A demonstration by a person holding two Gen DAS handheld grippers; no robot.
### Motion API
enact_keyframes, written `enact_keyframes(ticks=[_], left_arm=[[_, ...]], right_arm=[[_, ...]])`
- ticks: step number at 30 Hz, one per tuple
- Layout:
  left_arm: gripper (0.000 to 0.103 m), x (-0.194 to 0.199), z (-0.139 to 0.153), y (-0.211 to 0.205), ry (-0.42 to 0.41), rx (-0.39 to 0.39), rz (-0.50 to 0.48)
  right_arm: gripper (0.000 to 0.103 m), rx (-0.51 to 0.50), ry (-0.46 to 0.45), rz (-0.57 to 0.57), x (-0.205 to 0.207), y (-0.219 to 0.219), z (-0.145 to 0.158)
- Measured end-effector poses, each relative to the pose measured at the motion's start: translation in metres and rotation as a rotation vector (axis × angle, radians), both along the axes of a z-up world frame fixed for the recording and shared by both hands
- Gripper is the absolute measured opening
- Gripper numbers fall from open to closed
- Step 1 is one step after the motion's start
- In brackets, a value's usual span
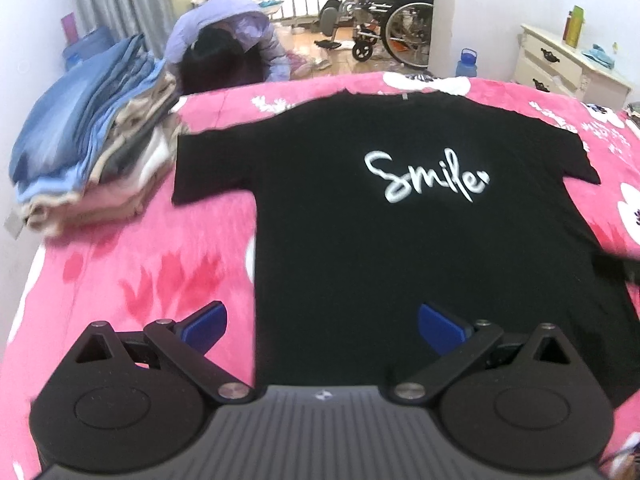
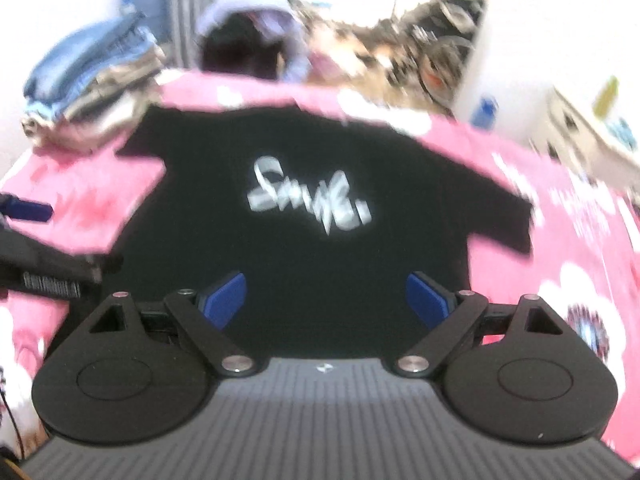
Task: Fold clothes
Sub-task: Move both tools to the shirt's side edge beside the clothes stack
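The left hand-held gripper hangs over the near hem of a black T-shirt, its blue fingers spread wide with nothing between them. One finger sits over the pink blanket just beside the shirt's left edge, the other over the black cloth.

The right hand-held gripper is likewise spread, empty, and poised above the lower part of the same T-shirt; that view is heavily blurred. At its left edge the left hand-held gripper shows as a blue fingertip and dark body over the blanket.

The T-shirt lies flat and face up on the bed, both short sleeves stretched out to the sides, collar at the far end. White script reading "Smile" crosses the chest.

To the left of the shirt, close to its sleeve, stands a pile of folded clothes, denim on top, pale pieces below. Beyond the far edge of the bed a person in a lilac hooded jacket bends down. Further back a wheelchair stands on a wooden floor, and a cream dresser with a green bottle on it stands at the right. A blue bottle sits beside the dresser.
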State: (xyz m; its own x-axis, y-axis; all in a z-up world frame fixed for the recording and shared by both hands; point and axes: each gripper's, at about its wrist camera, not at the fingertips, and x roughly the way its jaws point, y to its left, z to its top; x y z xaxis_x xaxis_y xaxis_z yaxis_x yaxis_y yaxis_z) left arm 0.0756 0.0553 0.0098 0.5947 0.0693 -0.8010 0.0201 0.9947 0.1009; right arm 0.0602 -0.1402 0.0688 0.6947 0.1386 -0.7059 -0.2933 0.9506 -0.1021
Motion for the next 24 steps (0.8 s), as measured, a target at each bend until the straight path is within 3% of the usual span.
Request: enact_keyframes(ticks=[5, 8, 11, 19, 24], left_arm=[[0.103, 0.027, -0.008, 0.025, -0.097, 0.062, 0.054], [0.103, 0.04, -0.015, 0.044, -0.124, 0.039, 0.074], [0.103, 0.053, -0.027, 0.065, -0.169, 0.021, 0.115], [0.102, 0.094, -0.066, 0.13, -0.243, -0.151, 0.361], [0.093, 0.119, -0.089, 0.158, -0.252, -0.193, 0.461]], right_arm=[[0.088, 0.071, -0.053, 0.082, 0.055, 0.031, 0.004], [0.088, 0.125, -0.086, 0.128, 0.076, 0.049, 0.001], [0.095, 0.155, -0.114, 0.172, 0.098, 0.07, -0.002], [0.099, 0.228, -0.146, 0.284, 0.166, 0.13, -0.008], [0.098, 0.26, -0.109, 0.351, 0.198, 0.172, -0.009]])
